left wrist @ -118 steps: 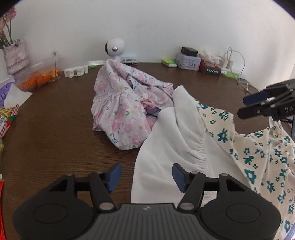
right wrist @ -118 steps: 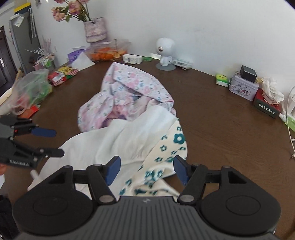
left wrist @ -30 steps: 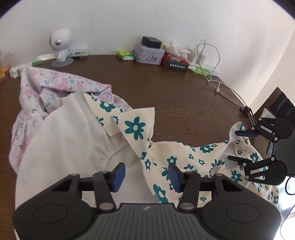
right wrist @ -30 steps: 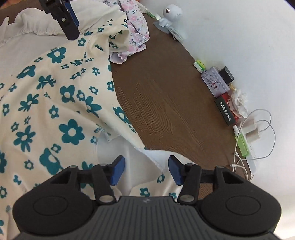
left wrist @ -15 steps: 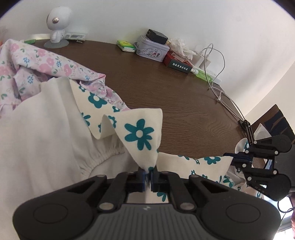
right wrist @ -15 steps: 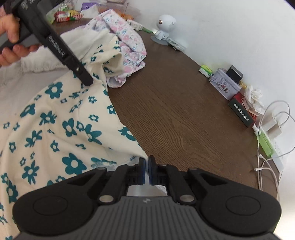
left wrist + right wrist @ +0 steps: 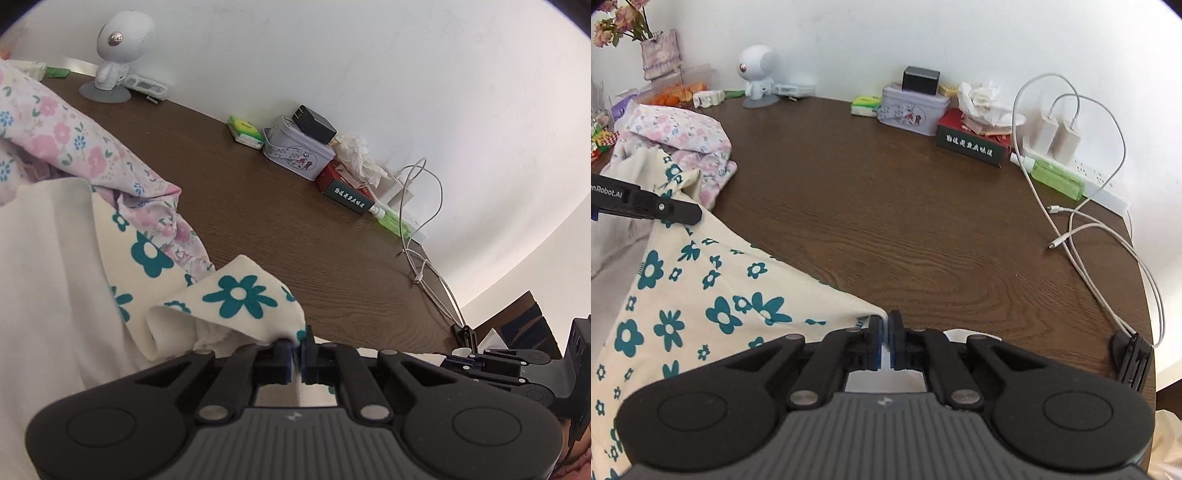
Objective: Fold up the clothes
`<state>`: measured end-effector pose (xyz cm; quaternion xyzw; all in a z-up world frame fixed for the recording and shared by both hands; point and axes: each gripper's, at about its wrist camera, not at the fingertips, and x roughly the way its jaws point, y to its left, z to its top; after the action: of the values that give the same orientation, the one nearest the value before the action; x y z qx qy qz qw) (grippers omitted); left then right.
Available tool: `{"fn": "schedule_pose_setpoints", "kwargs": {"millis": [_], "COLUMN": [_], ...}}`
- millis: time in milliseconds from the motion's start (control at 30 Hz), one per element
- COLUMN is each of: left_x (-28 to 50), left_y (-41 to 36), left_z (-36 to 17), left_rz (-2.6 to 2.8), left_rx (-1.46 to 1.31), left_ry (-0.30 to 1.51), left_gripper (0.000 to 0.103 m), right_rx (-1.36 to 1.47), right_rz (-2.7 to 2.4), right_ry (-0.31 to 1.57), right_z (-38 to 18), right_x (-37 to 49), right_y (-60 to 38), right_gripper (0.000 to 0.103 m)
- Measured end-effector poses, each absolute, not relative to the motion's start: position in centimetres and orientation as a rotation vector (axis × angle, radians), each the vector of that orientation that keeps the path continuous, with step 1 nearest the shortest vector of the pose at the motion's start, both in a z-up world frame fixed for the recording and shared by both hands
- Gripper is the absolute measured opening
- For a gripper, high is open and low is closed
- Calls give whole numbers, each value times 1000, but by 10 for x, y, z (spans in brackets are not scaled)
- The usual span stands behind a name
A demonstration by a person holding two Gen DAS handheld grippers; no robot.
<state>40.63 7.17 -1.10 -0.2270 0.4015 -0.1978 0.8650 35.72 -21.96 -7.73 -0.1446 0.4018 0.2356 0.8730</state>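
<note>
On the brown surface (image 7: 280, 221), as the left wrist view had it, the cream garment with teal flowers (image 7: 236, 295) lay just beside the pink floral garment (image 7: 85, 147), which served as the landmark here. The left tool (image 7: 296, 345) was pressed together on a folded corner of the cream garment, its blue pads pinching the cloth at the hem. The corner stood up in a soft loop on the near side of the pink garment, and the white lining (image 7: 48, 277) spread out below the pink garment toward the camera. The right tool (image 7: 461, 360) showed at the far right, well apart from the pink garment (its jaws hard to read from this angle).

In the right wrist view, the right tool (image 7: 887, 325) was likewise pinching an edge of the cream garment (image 7: 713, 295), which ran taut from that grip back toward the pink floral garment (image 7: 679, 133). The left tool (image 7: 698, 214) reached in just below the pink garment, at the other corner.

The cloth looked light, thin and limp, likely to sag and crease wherever it was unsupported, so corners or hems seemed the sensible places to hold. With two corners taken, it would probably hang flat if lifted evenly; a loose pinch could let the thin fabric slip.
</note>
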Motion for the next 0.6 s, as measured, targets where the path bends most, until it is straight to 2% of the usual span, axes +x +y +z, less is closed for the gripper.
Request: {"fn": "schedule_pose_setpoints", "kwargs": {"millis": [133,167,200,233,300,367,433,467,600], "left_x": [410,411,412,411,405,392,373,360,295], "left_y": [71,70,70,70,72,79,89,93,103], "left_z": [-17,-17,-17,-14,-3,15,34,42,64], "left_rz": [-389,-388,-387,-390,-405,-428,-465,-482,-538], "left_rx": [-492,-482,-473,-461,-430,-403,-368,-341,-170], "left_ry": [852,869,886,896,895,885,882,875,820], "left_gripper": [7,18,34,39,45,57,66,71,73], "right_rx": [-288,-286,-283,-276,-256,-194,-109,-70,-76], "right_rz": [454,450,446,440,431,466,510,532,570], "right_ry": [853,856,861,867,836,777,721,691,614], "right_z": [-90,-91,-91,-89,-74,-48,-20,-7,12], "right_x": [361,361,361,360,352,332,306,291,218], "right_y": [-219,-219,-218,-220,-228,-247,-271,-284,-316], "right_gripper": [4,6,16,40,61,65,77,78,84]}}
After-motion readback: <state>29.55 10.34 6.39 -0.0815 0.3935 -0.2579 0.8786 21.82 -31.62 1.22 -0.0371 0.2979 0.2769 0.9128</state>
